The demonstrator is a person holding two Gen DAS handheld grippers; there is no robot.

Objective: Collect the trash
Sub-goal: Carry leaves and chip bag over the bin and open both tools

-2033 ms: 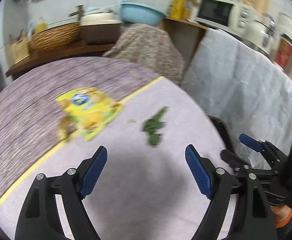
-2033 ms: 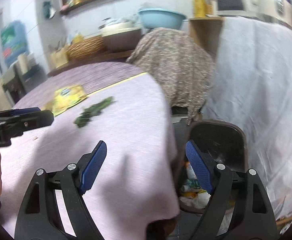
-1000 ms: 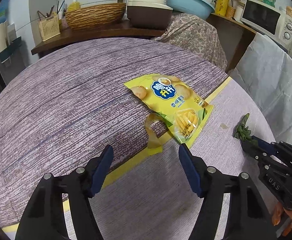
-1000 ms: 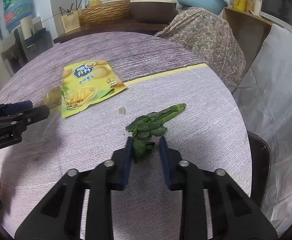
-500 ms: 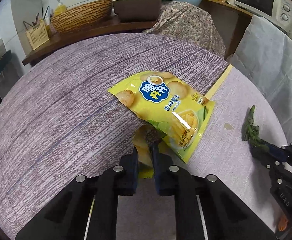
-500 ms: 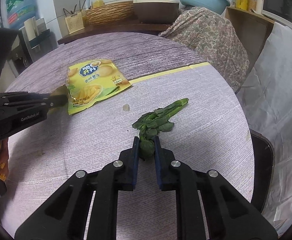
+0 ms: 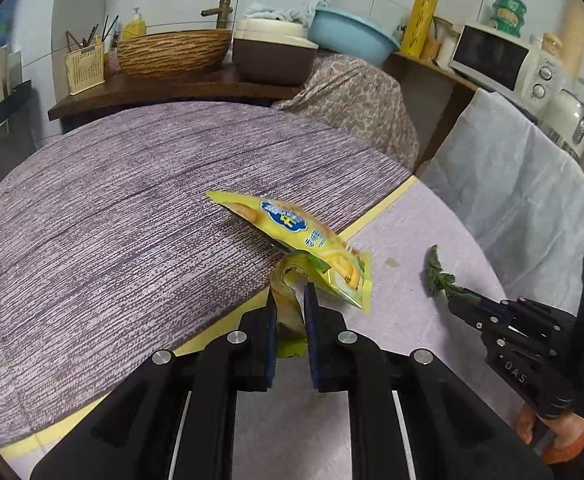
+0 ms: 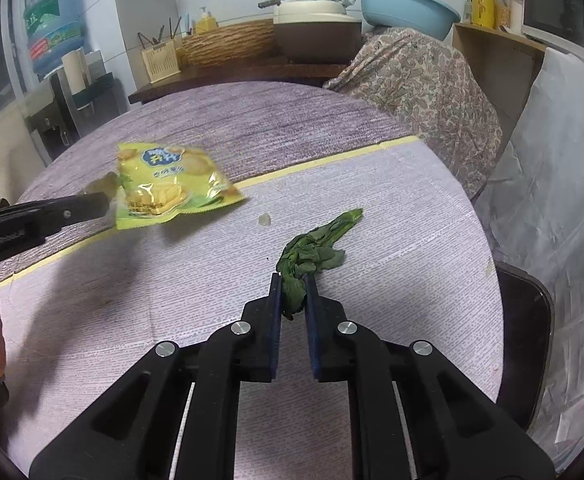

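My left gripper (image 7: pixel 289 296) is shut on the torn corner of a yellow snack bag (image 7: pixel 304 232) and holds it tilted, lifted off the round table (image 7: pixel 111 208). The bag (image 8: pixel 171 184) also shows in the right wrist view, hanging from the left gripper (image 8: pixel 109 202). My right gripper (image 8: pixel 293 284) is shut on a wilted green leafy vegetable (image 8: pixel 316 248), whose far end still lies on the tablecloth. In the left wrist view the right gripper (image 7: pixel 458 300) holds the greens (image 7: pixel 438 274) at the right.
A dark trash bin (image 8: pixel 524 320) stands below the table's right edge. A small crumb (image 8: pixel 264 220) lies on the cloth. Behind are a counter with a woven basket (image 7: pixel 171 54), a brown pot (image 7: pixel 269 50), a blue basin (image 7: pixel 352 36) and a microwave (image 7: pixel 500 60).
Both grippers closed about half a second ago. Since then the left gripper has lifted the snack bag off the table, and the right gripper stays shut on the greens.
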